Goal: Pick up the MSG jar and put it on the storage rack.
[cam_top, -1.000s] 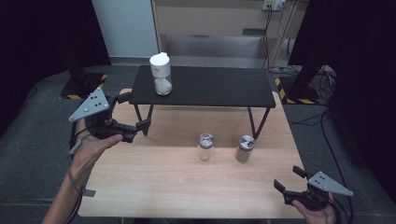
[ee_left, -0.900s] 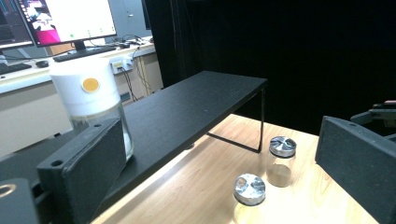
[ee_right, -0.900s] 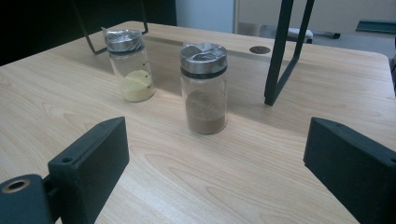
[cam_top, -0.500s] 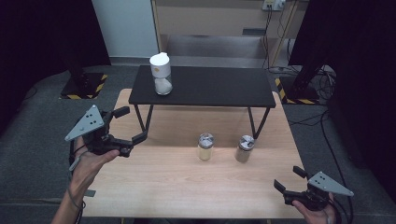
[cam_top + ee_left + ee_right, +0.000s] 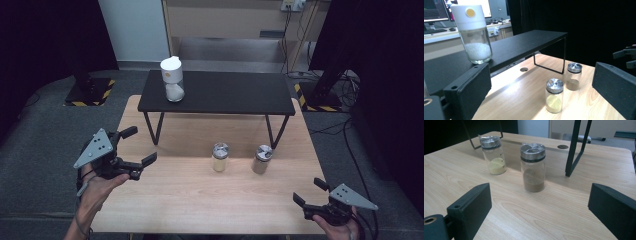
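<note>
A glass jar with a white cap and white grains [image 5: 173, 80] stands at the left end of a low black shelf [image 5: 235, 92]. In front of the shelf, two metal-capped jars stand on the wooden table [image 5: 200, 200]: one with yellow powder [image 5: 219, 157], one with brown powder [image 5: 262, 159]. My left gripper [image 5: 141, 145] hovers open over the table's left edge with nothing between its jaws. My right gripper [image 5: 306, 190] sits low at the near right corner, pointing at the brown jar [image 5: 533, 167]. Its jaws have just been opening and hold nothing.
The shelf stands on thin black legs [image 5: 274, 132] behind the jars. A round cable hole [image 5: 562, 146] is in the tabletop under the shelf. Dark floor surrounds the table, with striped stand bases [image 5: 90, 92] at the far left and right.
My left gripper has come down and back toward the near left side of the table, still open. The right gripper stays where it was. The jars have not moved.
</note>
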Tool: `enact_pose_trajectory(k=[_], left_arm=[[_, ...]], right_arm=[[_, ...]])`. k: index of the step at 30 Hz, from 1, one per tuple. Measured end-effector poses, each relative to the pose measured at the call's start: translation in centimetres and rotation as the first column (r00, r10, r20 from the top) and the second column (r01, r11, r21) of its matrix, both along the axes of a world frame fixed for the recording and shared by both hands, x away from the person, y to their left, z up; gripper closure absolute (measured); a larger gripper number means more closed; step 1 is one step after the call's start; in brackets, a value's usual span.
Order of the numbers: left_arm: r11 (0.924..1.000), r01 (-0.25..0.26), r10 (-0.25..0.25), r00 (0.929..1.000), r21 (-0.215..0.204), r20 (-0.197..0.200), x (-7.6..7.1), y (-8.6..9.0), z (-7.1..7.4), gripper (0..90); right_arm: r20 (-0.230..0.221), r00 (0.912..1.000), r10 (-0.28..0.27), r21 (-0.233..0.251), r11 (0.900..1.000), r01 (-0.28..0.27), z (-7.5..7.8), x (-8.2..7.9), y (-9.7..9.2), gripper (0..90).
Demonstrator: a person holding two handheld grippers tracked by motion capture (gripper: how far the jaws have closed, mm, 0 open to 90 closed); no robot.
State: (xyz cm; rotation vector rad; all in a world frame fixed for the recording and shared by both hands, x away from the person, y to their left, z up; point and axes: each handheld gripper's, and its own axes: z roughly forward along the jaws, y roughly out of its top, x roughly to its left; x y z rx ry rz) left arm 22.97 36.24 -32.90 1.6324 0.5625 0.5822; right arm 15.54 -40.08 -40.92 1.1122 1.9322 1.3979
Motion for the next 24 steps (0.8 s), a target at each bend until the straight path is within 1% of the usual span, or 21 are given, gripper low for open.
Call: enact_pose_trajectory(k=[5, 7, 13, 19, 24], left_arm=[[1.0, -0.003, 0.003, 0.9994, 0.001, -0.034, -0.1, 0.4, -1.1, 1.0], [0.9998, -0.013, 0.013, 0.9992, 0.014, -0.037, -0.4, 0.5, -1.4, 0.9], [0.9996, -0.028, 0.028, 0.9977, 0.003, -0.062, -0.9, 1.0, -2.6, 1.0], [0.9993, -0.035, 0.036, 0.9955, 0.012, -0.088, -1.3, 1.1, -3.8, 0.8], [0.999, -0.044, 0.045, 0.9937, 0.007, -0.102, -1.5, 1.3, -4.6, 0.6]], right_arm=[[-0.002, 1.0, 0.003, -0.002, 1.0, -0.003, 0.0, 0.0, 0.0, 5.6], [-0.001, 1.0, 0.003, -0.002, 1.0, -0.003, 0.0, 0.0, 0.0, 5.4], [-0.005, 1.0, 0.008, -0.001, 1.0, -0.008, 0.0, 0.1, 0.0, 5.1], [-0.005, 1.0, 0.007, 0.0, 1.0, -0.007, 0.1, 0.1, 0.0, 4.8], [-0.005, 0.9999, 0.009, 0.001, 1.0, -0.009, 0.1, 0.1, 0.0, 4.8]])
